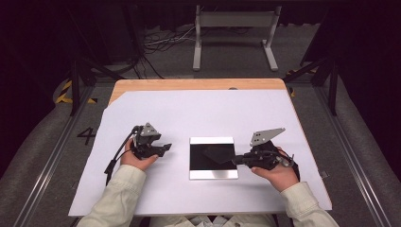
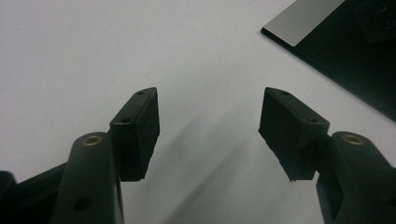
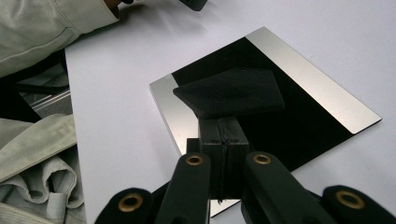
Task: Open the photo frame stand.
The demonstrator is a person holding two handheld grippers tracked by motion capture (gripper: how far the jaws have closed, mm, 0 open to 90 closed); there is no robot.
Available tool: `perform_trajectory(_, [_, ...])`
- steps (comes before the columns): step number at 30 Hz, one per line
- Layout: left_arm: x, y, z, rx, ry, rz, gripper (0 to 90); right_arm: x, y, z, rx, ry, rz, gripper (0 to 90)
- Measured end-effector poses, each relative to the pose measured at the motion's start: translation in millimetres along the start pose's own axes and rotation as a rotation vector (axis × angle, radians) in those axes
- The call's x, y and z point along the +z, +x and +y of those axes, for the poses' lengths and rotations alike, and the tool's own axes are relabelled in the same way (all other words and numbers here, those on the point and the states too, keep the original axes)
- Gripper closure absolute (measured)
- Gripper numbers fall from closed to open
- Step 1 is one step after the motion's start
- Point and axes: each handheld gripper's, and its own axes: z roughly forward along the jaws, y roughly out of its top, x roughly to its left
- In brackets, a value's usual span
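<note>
While the person's two pale sleeves [image 1: 118,198] come in from the near edge of the desk, each hand holds one set of tongs low over the white sheet [image 1: 198,111] that covers most of the wooden top. In the right gripper view the right tongs [image 3: 223,135] are pressed together, their two black pads flush against each other and clamped on the near edge of a dark cloth [image 3: 233,92], a single flat, roughly four-sided piece that juts out over the black mirror-like plate [image 3: 299,126]. That plate, one only, is square, with a silvery strip along two opposite edges, and lies flat on the sheet between the two hands; the cloth lies over its middle, though whether it rests on the glossy face or is held just above it is hard to tell. In the left gripper view the left tongs [image 2: 208,133] stand wide apart with nothing between the pads, only bare white sheet beneath them, and a corner of the plate shows at the upper right. From the high view the left tongs sit just left of the plate, apart from it, and farther off beyond the desk stand a grey metal frame [image 1: 235,35] and loose cables [image 1: 163,40] on the floor.
</note>
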Motion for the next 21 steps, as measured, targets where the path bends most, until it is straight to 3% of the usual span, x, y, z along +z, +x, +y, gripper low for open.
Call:
perform_trajectory(13, [-0.2, -0.2, 0.1, 0.001, 0.000, 0.000, 38.6, 1.1, 2.8, 1.1, -0.024, 0.026, 0.005, 90.0])
perform_trajectory(21, [-0.2, 0.4, 0.0, 0.000, -0.003, -0.001, 38.5, -2.4, 1.0, 1.1, -0.033, 0.051, -0.015, 88.6])
